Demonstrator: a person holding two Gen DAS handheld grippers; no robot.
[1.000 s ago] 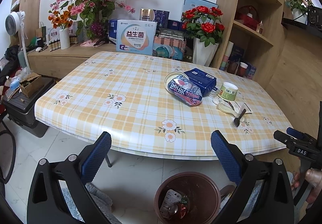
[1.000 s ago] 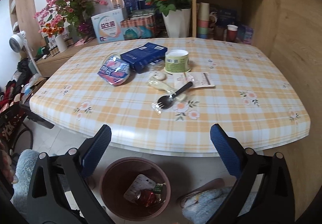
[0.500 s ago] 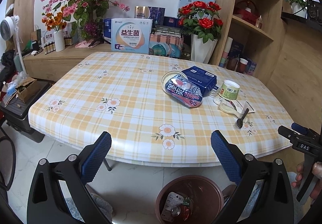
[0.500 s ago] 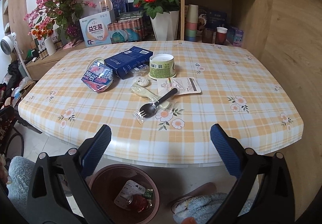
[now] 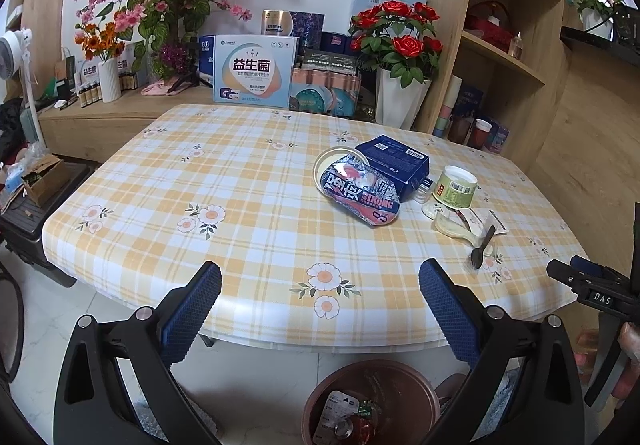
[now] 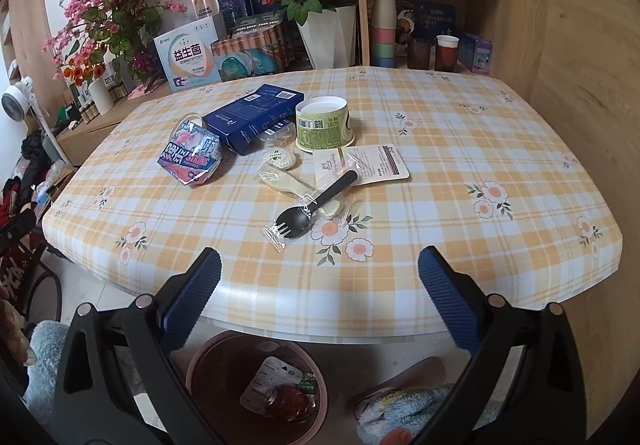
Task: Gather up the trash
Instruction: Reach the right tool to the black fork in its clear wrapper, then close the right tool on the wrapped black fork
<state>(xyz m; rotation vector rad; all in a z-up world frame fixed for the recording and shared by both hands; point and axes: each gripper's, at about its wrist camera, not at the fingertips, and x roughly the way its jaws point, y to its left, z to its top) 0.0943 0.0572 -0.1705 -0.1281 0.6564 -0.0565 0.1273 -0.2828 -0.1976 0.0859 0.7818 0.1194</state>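
Both your tools, left tool (image 5: 320, 285) and right tool (image 6: 319, 272), are spread wide with nothing held, so go for that wrapped fork (image 6: 316, 201) mid-tabletop (image 6: 500, 149): light, crinkly, slippery, pinch the stiff handle.

A crumpled pink and blue snack bag (image 6: 191, 156) lies on the checked surface (image 6: 460, 173), touching a dark blue box (image 6: 253, 116). Just beside the box stands a green paper cup (image 6: 324, 124), upright. A black plastic fork in a clear wrapper (image 6: 314, 205) lies slanted in front of it, over a flat printed packet (image 6: 362, 165). The brown bin (image 6: 256, 381) on the floor holds wrappers.
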